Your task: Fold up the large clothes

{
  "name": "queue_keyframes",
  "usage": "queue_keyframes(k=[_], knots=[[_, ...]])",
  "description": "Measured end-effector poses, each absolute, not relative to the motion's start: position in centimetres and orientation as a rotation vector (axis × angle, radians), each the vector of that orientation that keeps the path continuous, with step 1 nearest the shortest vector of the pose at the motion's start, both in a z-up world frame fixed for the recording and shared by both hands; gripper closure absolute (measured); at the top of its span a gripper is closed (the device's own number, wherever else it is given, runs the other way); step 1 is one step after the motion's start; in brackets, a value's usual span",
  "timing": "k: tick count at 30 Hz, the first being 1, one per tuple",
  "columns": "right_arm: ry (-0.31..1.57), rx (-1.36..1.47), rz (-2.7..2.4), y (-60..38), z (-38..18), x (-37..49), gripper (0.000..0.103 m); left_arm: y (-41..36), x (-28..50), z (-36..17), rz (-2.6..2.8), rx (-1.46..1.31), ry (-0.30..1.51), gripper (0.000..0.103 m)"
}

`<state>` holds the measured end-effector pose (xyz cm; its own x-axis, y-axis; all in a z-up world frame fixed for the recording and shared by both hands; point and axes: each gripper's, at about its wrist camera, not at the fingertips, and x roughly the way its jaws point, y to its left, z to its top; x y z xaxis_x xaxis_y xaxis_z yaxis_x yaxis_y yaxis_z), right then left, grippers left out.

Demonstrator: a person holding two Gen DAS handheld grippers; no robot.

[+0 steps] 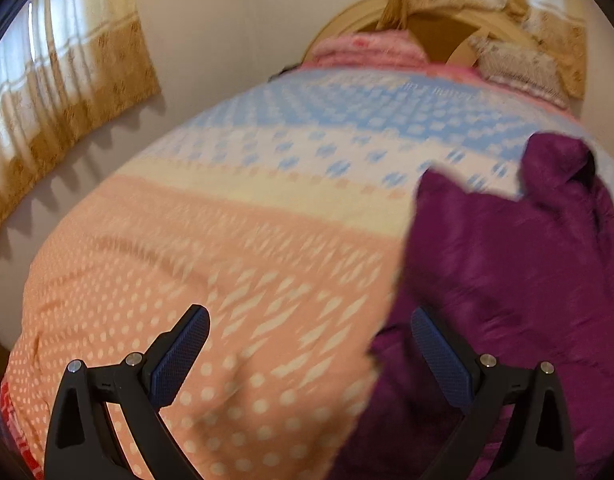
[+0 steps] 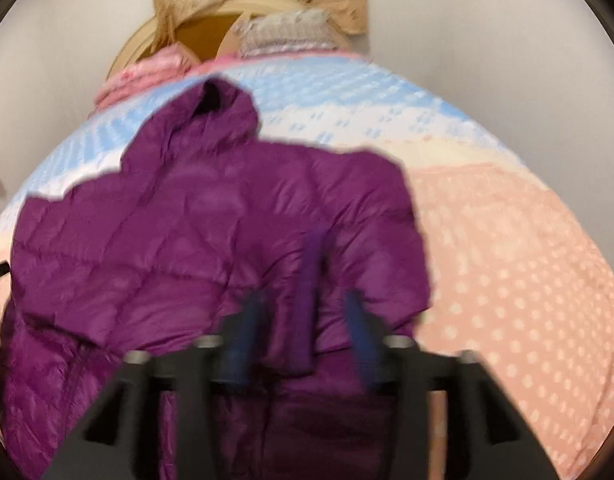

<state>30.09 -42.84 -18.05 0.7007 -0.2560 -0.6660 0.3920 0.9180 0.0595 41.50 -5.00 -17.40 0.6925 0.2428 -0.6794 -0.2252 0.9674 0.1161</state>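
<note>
A purple hooded puffer jacket (image 2: 167,220) lies spread on the bed, with its hood (image 2: 223,116) toward the headboard. My right gripper (image 2: 303,299) hovers over the jacket's lower right part. Its jaws are open, and a raised purple fold (image 2: 313,264) runs between the blue fingers without being pressed. In the left wrist view the jacket (image 1: 507,260) fills the right side. My left gripper (image 1: 311,314) is wide open above the bedspread. Its right finger (image 1: 439,352) sits at the jacket's left edge, and nothing is between the pads.
The bed is covered by a dotted spread (image 1: 227,240) in peach, cream and blue bands. Pink (image 1: 367,50) and grey (image 1: 515,64) pillows lie against a round wooden headboard (image 1: 435,20). A gold curtain (image 1: 67,100) hangs on the left wall.
</note>
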Motion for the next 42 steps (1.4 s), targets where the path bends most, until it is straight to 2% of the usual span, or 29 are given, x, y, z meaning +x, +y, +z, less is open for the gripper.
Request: queue_keyframes(k=[2, 4, 7, 14, 16, 42], knots=[[0.64, 0.183, -0.396, -42.5, -16.0, 29.8, 0.048, -6.9, 41.6, -15.7, 0.215, 0.043, 0.705, 0.002], [0.594, 0.195, -0.353, -41.9, -14.3, 30.4, 0.06, -8.7, 42.2, -14.5, 0.158, 0.057, 0.676, 0.002], [0.61, 0.244, -0.239, -41.1, -14.1, 32.9, 0.072, -11.1, 44.3, -15.0, 0.111, 0.088, 0.695, 0.002], [0.773, 0.247, -0.233, -40.4, -20.5, 38.0, 0.075, -12.3, 48.7, -21.7, 0.149, 0.168, 0.868, 0.002], [0.799, 0.229, -0.236, -40.5, -22.2, 37.7, 0.081, -12.0, 48.5, -22.2, 0.135, 0.138, 0.865, 0.002], [0.807, 0.119, -0.289, -39.1, -23.4, 37.5, 0.082, -11.9, 48.5, -22.9, 0.108, 0.118, 0.863, 0.001]])
